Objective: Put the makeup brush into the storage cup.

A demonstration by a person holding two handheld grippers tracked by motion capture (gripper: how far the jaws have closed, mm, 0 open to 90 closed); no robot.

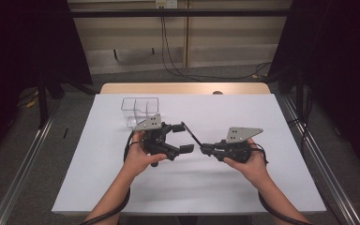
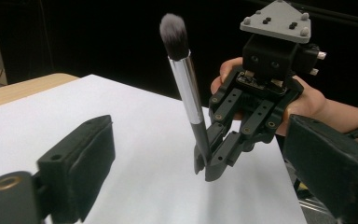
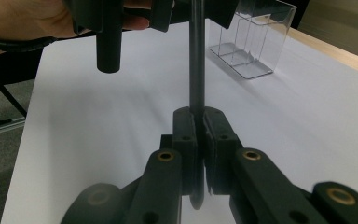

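While I hold both hands steady above the white sheet (image 1: 122, 187), I read this as a handover of the makeup brush (image 2: 186, 84). Taking the clear organizer (image 1: 139, 111) as my landmark: it stands at the sheet's far left, and my left gripper (image 1: 183, 137) hovers just in front of it, to its right, jaws spread wide with nothing pressed between the pads. The brush lies in the air beyond that, right of the organizer and nearer to me, slanting with its bristles toward the left gripper's open jaws. Farther right again, well apart from the organizer, my right gripper (image 2: 205, 165) is clamped on the dark lower handle. Next, I judge, the left jaws should close round the silver ferrule before the right lets go, then carry the brush back to an organizer compartment. Releasing early would drop it.
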